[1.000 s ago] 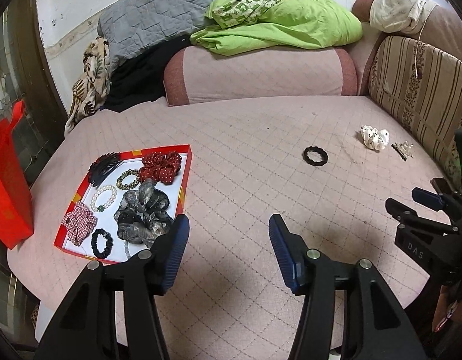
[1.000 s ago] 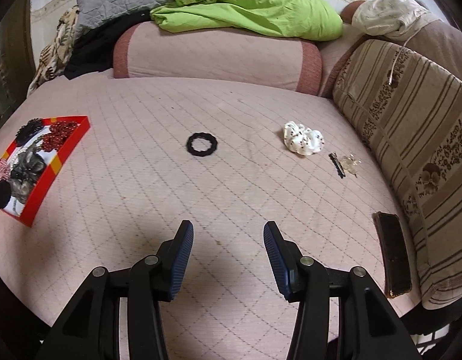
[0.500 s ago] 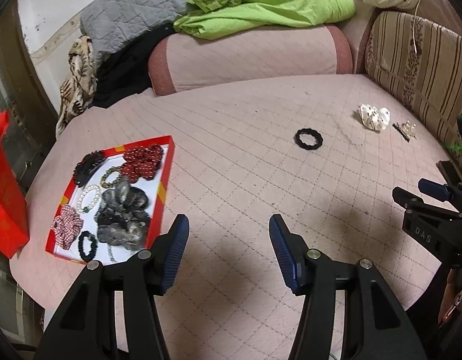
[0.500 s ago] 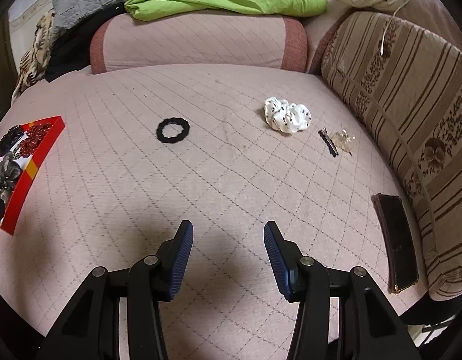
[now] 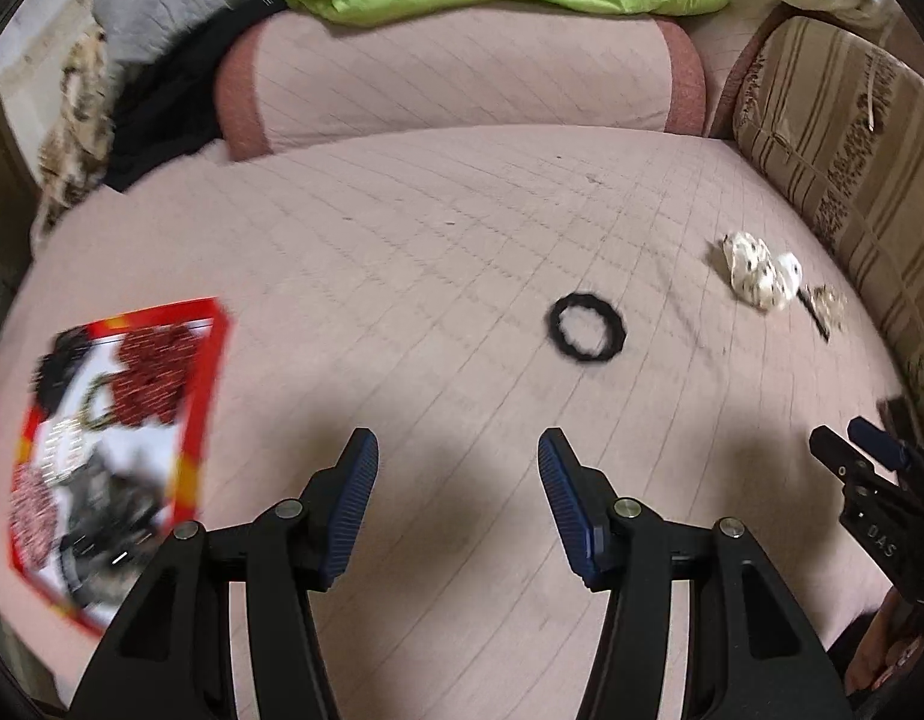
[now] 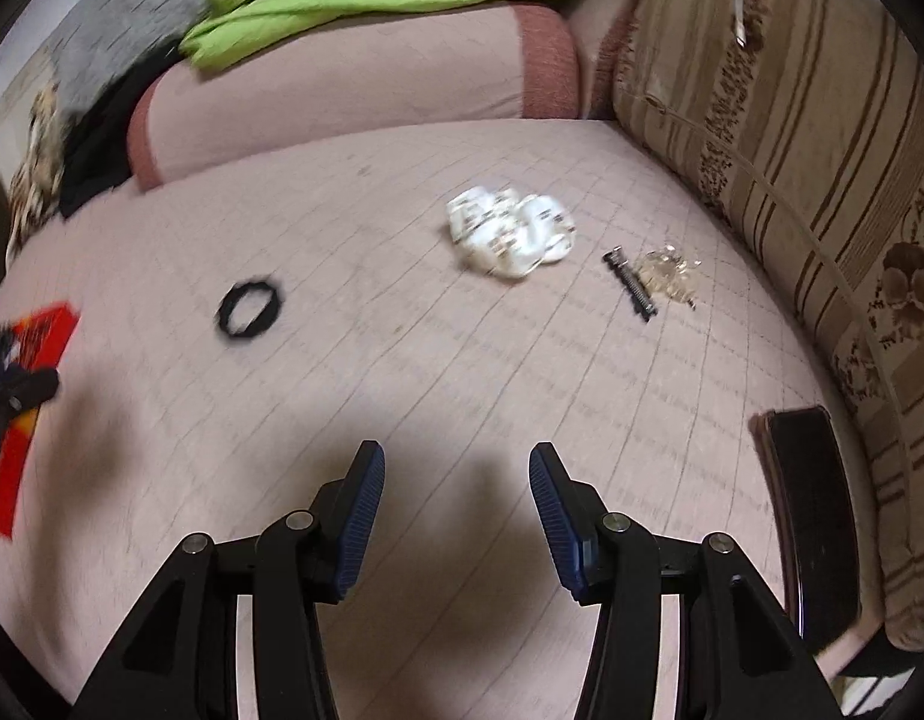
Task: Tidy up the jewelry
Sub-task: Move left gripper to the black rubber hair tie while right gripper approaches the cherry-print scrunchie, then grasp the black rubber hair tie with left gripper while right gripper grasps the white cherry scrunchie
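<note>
Both grippers hover over the pink quilted bed cover [image 5: 438, 252], left gripper [image 5: 457, 450] and right gripper [image 6: 456, 462] each spread wide and empty. The black ring-shaped hair tie [image 5: 587, 333] lies between the red-rimmed jewelry tray [image 5: 205, 396] and the white spotted scrunchie [image 6: 510, 230], well apart from both

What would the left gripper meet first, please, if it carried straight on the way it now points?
Probably the quilted pink bed cover: the open left gripper aims at bare cloth. The black ring-shaped hair tie lies slightly right of that line, though depth is unclear.
</note>
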